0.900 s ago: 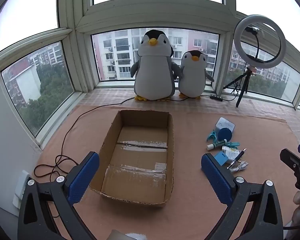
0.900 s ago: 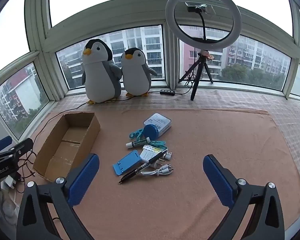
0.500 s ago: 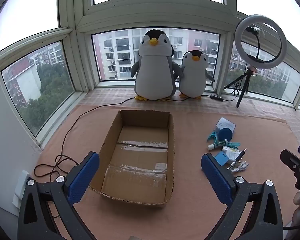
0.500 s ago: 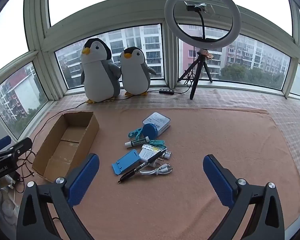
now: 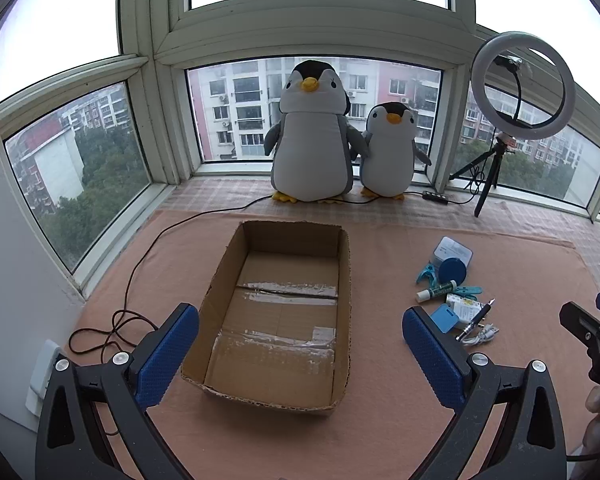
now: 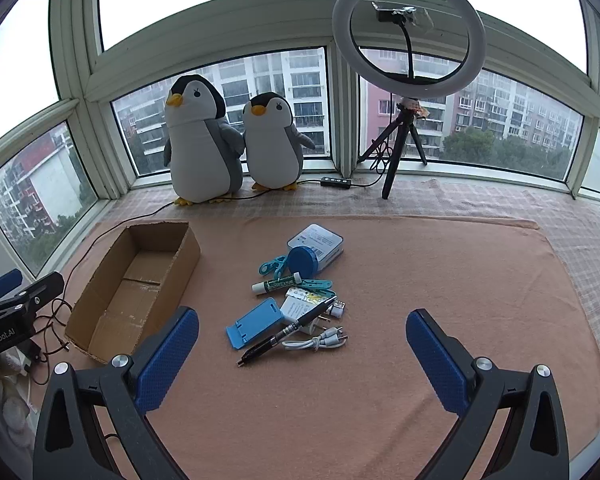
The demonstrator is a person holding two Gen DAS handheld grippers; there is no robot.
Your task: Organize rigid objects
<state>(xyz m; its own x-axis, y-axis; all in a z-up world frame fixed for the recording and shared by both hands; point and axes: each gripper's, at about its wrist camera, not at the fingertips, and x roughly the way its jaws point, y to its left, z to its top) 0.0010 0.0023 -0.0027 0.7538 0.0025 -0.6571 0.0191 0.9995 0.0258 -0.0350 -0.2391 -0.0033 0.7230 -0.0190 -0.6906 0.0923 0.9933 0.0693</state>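
An empty open cardboard box (image 5: pixel 342 280) (image 6: pixel 180 256) lies on the pink mat. Right of it is a heap of small items: a white case (image 6: pixel 320 240), a round blue tub (image 6: pixel 303 261), a glue stick (image 6: pixel 276 283), teal clips (image 6: pixel 272 267), a blue phone stand (image 6: pixel 254 322), a black pen (image 6: pixel 288 332), a white cable (image 6: pixel 316 342). My left gripper (image 5: pixel 300 354) is open above the box's near end. My right gripper (image 6: pixel 302 358) is open, just short of the pen and cable. Both are empty.
Two plush penguins (image 5: pixel 312 136) (image 6: pixel 274 140) stand at the window. A ring light on a tripod (image 6: pixel 408 36) stands at the back right. A dark cable (image 5: pixel 132 280) runs along the mat's left side. The mat (image 6: pixel 440 280) stretches right of the heap.
Both grippers have shifted only slightly; the right wrist view has drifted a little to the right. Nothing was taken hold of or moved.
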